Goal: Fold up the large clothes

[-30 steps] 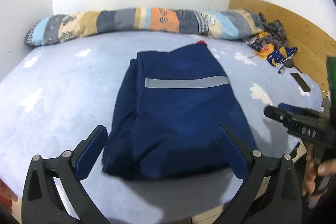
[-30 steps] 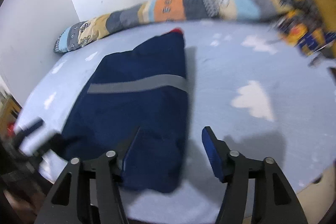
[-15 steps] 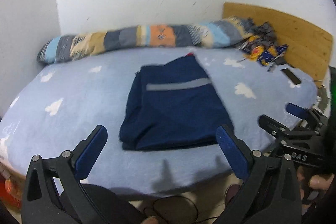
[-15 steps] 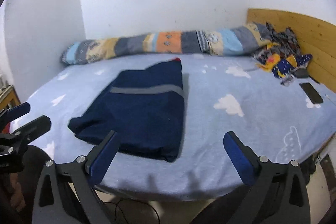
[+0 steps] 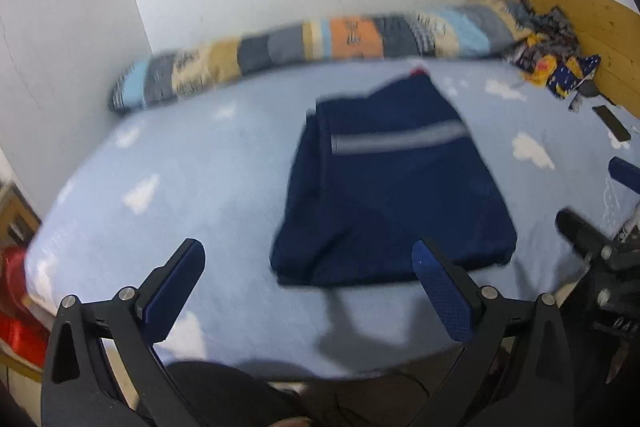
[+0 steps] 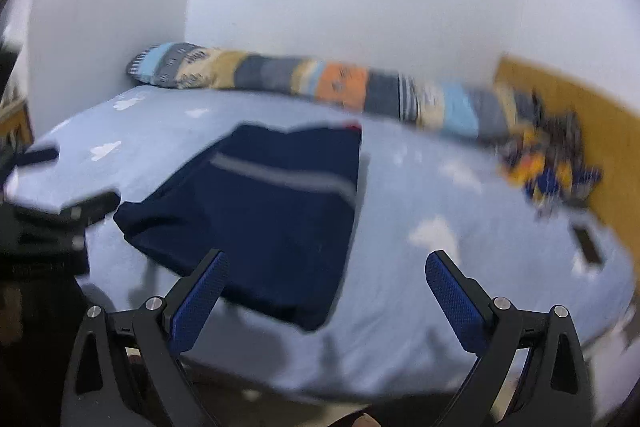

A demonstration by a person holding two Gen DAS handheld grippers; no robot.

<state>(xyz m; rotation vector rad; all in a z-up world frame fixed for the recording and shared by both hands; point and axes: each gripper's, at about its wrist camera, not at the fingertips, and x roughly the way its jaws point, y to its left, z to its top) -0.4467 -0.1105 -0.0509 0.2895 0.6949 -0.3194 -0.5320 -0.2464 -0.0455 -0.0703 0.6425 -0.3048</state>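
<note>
A folded navy garment (image 5: pixel 394 195) with a grey stripe lies flat on the light blue bed (image 5: pixel 200 187); it also shows in the right wrist view (image 6: pixel 272 211). My left gripper (image 5: pixel 308 291) is open and empty, held off the bed's near edge, short of the garment. My right gripper (image 6: pixel 324 295) is open and empty, also back from the garment's near edge. The right gripper shows at the right of the left wrist view (image 5: pixel 592 239), and the left gripper at the left of the right wrist view (image 6: pixel 60 211).
A long patchwork bolster (image 5: pixel 320 43) lies along the far wall. A pile of colourful clothes (image 5: pixel 548 63) sits by the wooden headboard (image 5: pixel 568 7), with a dark phone (image 5: pixel 610 123) near it. A red object (image 5: pixel 12 307) is at the far left.
Both grippers opened wide and pulled back from the garment to beyond the bed's edge. In the last half second both views swung and moved slightly closer. The garment stays folded.
</note>
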